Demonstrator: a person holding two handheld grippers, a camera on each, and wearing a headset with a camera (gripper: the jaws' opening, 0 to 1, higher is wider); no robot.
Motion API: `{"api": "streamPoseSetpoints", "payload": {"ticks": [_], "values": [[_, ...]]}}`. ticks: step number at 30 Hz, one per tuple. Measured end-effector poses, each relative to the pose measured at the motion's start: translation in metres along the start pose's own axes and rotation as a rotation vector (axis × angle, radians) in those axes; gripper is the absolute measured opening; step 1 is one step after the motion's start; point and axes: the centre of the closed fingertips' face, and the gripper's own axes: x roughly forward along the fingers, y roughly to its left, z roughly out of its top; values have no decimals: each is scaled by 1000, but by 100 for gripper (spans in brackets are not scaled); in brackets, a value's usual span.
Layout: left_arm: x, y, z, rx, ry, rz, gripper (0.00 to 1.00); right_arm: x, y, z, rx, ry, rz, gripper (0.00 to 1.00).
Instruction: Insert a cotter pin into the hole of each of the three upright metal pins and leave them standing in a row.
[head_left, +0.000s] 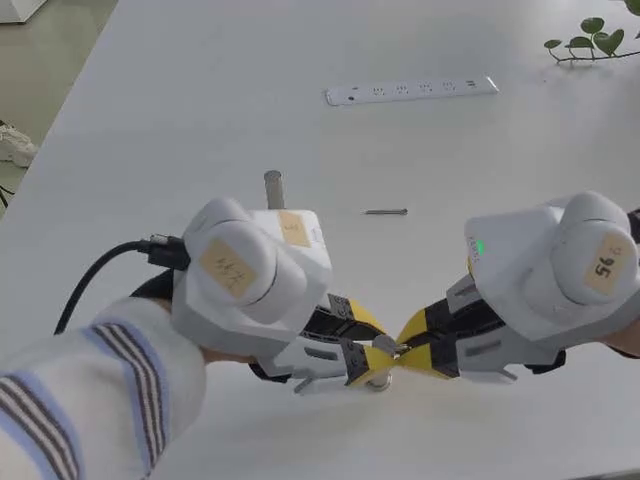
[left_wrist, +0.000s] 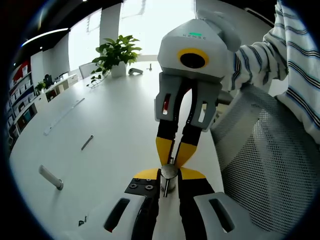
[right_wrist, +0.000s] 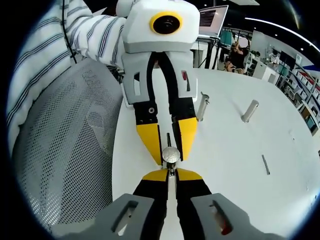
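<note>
Striped cloth covers the sleeve (head_left: 90, 400) at the lower left of the head view. It leads to the left gripper (head_left: 374, 347), whose black cable (head_left: 95, 275) trails off across the white bench (head_left: 200, 90). The yellow fingers (left_wrist: 147, 174) of this gripper are clamped on the shaft of an upright steel pin (left_wrist: 168, 176), just below its round head. The pin's foot rests on the bench near the front edge.

In the right gripper view, a 2nd pin (right_wrist: 202, 106) and a 3rd pin (right_wrist: 249, 111) stand on the bench beyond the left gripper, apart from each other and well clear of the clamped pin. Further right, out in the middle of the bench, a loose cotter pin (head_left: 386, 212) lies flat, touching nothing. A white power strip (head_left: 412, 90) lies well behind it.

The right gripper (head_left: 402, 348) comes in from the right and meets the left gripper tip to tip at the pin. Its fingers (left_wrist: 162, 147) are drawn almost together, pinching a thin cotter pin (right_wrist: 171, 169) right at the pin's head. Whether that cotter pin has entered the hole cannot be told. At the far right, sprigs of a green plant (head_left: 592, 38) reach over the back corner of the bench.
</note>
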Motion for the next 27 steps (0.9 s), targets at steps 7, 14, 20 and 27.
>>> {"api": "streamPoseSetpoints", "payload": {"ticks": [7, 14, 20, 27], "values": [[-5, -2, 3, 36, -24, 10, 15, -2, 1, 2, 29, -26, -6, 10], [-15, 1, 1, 7, -45, 27, 30, -3, 3, 3, 41, -38, -22, 16], [-27, -7, 8, -54, -109, 4, 45, -1, 8, 8, 50, -59, -16, 24], [-43, -10, 12, -187, -204, 22, 62, 6, 11, 6, 75, -71, -7, 25]]}}
